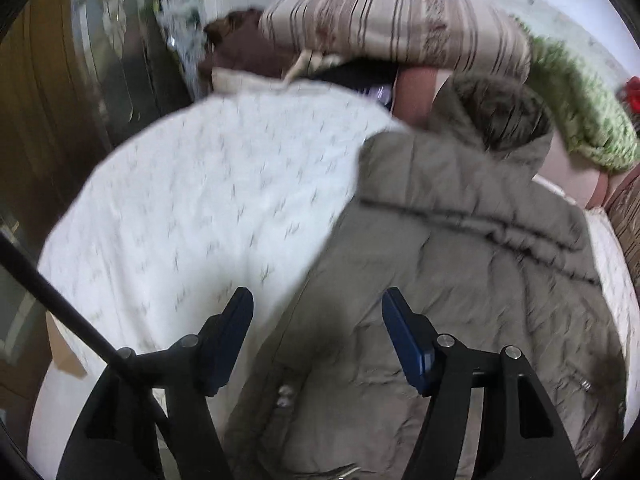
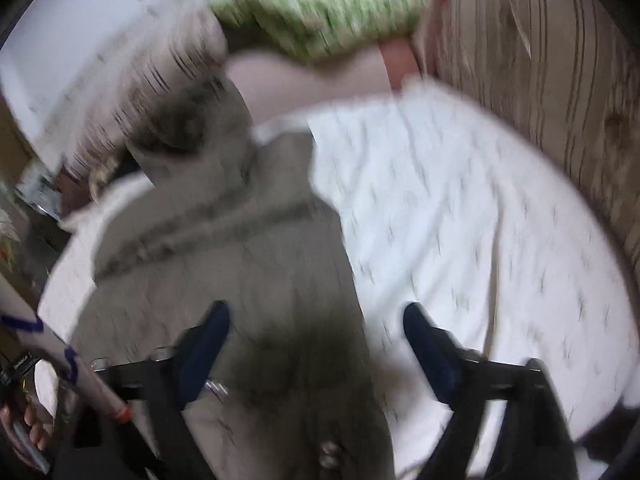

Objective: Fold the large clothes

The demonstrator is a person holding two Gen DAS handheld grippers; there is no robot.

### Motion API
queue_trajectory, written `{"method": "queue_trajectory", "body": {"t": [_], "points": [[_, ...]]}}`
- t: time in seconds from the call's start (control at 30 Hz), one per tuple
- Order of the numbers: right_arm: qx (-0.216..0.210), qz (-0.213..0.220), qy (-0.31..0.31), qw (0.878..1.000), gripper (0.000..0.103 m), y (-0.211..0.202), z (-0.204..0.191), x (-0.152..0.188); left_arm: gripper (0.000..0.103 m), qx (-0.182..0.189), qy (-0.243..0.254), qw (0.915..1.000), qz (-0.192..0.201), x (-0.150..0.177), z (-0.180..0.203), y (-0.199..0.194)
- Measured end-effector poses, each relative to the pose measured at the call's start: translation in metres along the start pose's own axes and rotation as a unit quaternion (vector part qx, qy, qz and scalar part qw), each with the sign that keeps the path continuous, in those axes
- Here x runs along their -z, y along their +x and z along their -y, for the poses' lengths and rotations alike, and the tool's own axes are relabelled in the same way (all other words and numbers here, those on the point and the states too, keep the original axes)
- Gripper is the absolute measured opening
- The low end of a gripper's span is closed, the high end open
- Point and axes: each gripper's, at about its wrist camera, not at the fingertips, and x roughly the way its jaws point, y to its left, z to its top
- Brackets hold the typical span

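The bed (image 1: 168,208) is the biggest thing here. Its white sheet spreads out ahead of both grippers. On it lies a big puffy grey-brown coat (image 1: 460,272), flat, with its furry hood (image 1: 500,116) far ahead, up by the pillows. A striped pillow (image 1: 392,20) and a green blanket (image 1: 580,112) sit past the hood, at the far end.

The folding looks like it is just starting, or between folds. The coat lies spread out and nothing is picked up yet. I think the next move is to go down to an edge of the coat, pinch it, and lift that side over the middle. The coat is thick and puffy, so each pinch needs a good bite of cloth.

The left gripper (image 1: 318,316) is wide open and holds nothing. The coat's left edge runs right under it, with the sheet showing to its left.

The right gripper (image 2: 316,320) is wide open too, and empty. The coat's right edge lies under it, and the sheet shows to its right. Both pictures are blurry.
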Motion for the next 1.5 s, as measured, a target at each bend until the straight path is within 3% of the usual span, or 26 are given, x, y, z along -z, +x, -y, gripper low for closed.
{"method": "queue_trajectory", "body": {"t": [0.17,0.27,0.33,0.43,0.5,0.73,0.87,0.97,1.07,1.17,1.2,1.27,1.33,1.37,1.47,1.5], "points": [[-0.147,0.004,0.036,0.988,0.093,-0.011,-0.035,-0.052,0.066,0.032,0.016,0.999,0.026,-0.041,0.047,-0.02],[-0.162,-0.001,0.012,0.987,0.093,-0.003,-0.072,-0.088,0.071,0.057,0.03,0.9973,0.036,-0.073,0.078,-0.022],[-0.167,-0.015,0.009,0.986,0.093,0.012,-0.091,-0.111,0.071,0.065,0.03,0.9972,0.018,-0.097,0.095,-0.014],[-0.203,-0.08,0.036,0.975,0.093,0.046,-0.106,-0.149,0.071,0.095,0.024,0.9951,-0.013,-0.138,0.11,0.003],[-0.217,-0.111,0.056,0.968,0.093,0.068,-0.111,-0.176,0.071,0.094,0.036,0.9949,-0.013,-0.169,0.121,0.017],[-0.189,-0.168,0.038,0.967,0.093,0.176,-0.124,-0.262,0.072,0.039,0.053,0.9955,-0.067,-0.245,0.153,0.14],[-0.163,-0.152,0.006,0.975,0.093,0.239,-0.124,-0.293,0.072,0.027,0.064,0.9936,-0.089,-0.271,0.175,0.216],[-0.169,-0.151,0.03,0.974,0.09,0.288,-0.118,-0.309,0.071,0.036,0.051,0.9927,-0.104,-0.28,0.186,0.257],[-0.141,-0.131,0.025,0.981,0.08,0.329,-0.118,-0.322,0.071,0.046,0.046,0.9936,-0.092,-0.288,0.195,0.288],[-0.14,-0.132,0.039,0.98,0.069,0.365,-0.115,-0.327,0.071,0.062,0.024,0.9945,-0.081,-0.296,0.201,0.305],[-0.139,-0.134,0.042,0.98,0.057,0.374,-0.116,-0.327,0.07,0.067,0.017,0.9945,-0.078,-0.298,0.203,0.308],[-0.12,-0.127,0.041,0.984,0.046,0.383,-0.117,-0.327,0.059,0.072,0.002,0.9957,-0.057,-0.301,0.209,0.309],[-0.101,-0.127,0.035,0.986,0.029,0.388,-0.117,-0.323,0.036,0.063,0.001,0.9965,-0.056,-0.302,0.218,0.313],[-0.105,-0.132,0.034,0.985,0.018,0.388,-0.118,-0.32,0.02,0.061,0.002,0.9958,-0.069,-0.303,0.222,0.317],[-0.106,-0.119,-0.001,0.987,0.012,0.366,-0.127,-0.315,0.0,0.062,0.019,0.9941,-0.087,-0.301,0.231,0.316],[-0.103,-0.11,-0.018,0.988,0.012,0.356,-0.131,-0.313,0.0,0.067,0.022,0.9943,-0.08,-0.3,0.23,0.31]]}}
